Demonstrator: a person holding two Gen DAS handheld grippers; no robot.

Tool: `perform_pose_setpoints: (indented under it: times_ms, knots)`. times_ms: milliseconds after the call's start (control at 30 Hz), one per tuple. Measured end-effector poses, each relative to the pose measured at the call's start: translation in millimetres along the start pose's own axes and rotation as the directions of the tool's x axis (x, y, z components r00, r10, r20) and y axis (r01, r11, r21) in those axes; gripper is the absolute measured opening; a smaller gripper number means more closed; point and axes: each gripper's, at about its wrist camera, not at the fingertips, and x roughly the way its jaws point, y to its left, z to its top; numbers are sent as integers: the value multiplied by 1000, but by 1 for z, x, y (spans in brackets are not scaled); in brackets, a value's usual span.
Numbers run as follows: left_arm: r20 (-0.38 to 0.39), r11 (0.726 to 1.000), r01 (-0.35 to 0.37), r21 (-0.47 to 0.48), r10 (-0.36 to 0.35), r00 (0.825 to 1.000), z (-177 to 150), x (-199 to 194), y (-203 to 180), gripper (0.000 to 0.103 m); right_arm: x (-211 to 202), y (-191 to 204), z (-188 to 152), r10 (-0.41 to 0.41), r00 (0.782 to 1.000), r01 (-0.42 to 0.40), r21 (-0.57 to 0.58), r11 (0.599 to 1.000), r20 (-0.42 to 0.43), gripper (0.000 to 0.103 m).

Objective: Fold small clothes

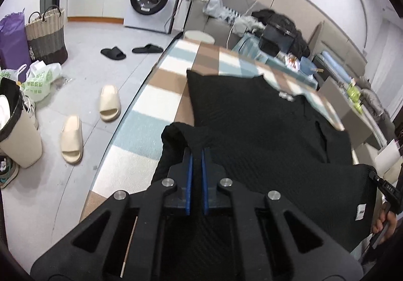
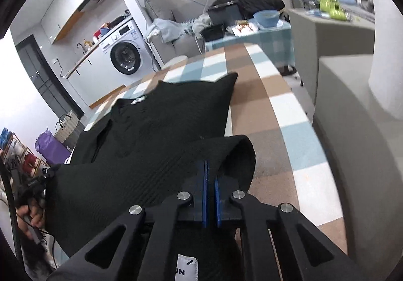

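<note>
black top (image 1: 252, 115) | near hem lifted off checked bench (image 1: 151, 94) | left tool (image 1: 197, 152), right tool (image 2: 211, 167) each clamped on a hem corner | first fold begun, rest to do

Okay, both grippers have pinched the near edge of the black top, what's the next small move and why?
Probably carry both corners forward together over the black top and lay them near its far edge. The left gripper and right gripper are shut on the near hem, already lifted and curling over, while the rest lies flat on the checked cloth.
</note>
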Motion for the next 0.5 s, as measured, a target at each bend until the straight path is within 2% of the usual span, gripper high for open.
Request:
perform_pose_setpoints:
  times_ms: [100,167,233,333,400,433,467,500]
  knots:
    - [49,1000,19,-13,-18,999,9,-14,0,4,-34,18,10,34,990,-27,-54,998,135,4]
    - [67,1000,11,-10,-10,998,18,-14,-3,4,-38,22,20,24,986,-15,-55,998,164,4]
    - [68,1000,2,-7,-2,998,24,-9,-4,4,-28,23,31,-21,987,29,-53,998,160,4]
    - [35,1000,-19,-2,19,999,28,10,-3,4,6,9,37,-77,993,76,15,997,90,4]
    - [10,999,-29,-13,29,1000,25,22,1,5,29,-4,35,-125,992,125,67,990,7,7]
    - [2,999,-38,-14,38,999,24,24,3,8,41,-10,31,-149,987,153,82,985,-52,8]
    - [-6,999,-44,-12,44,999,21,24,5,11,44,-14,27,-149,986,156,95,983,-75,12]
    - [-8,999,-49,-7,49,999,19,22,7,23,43,-18,23,-141,986,149,105,983,-85,18]
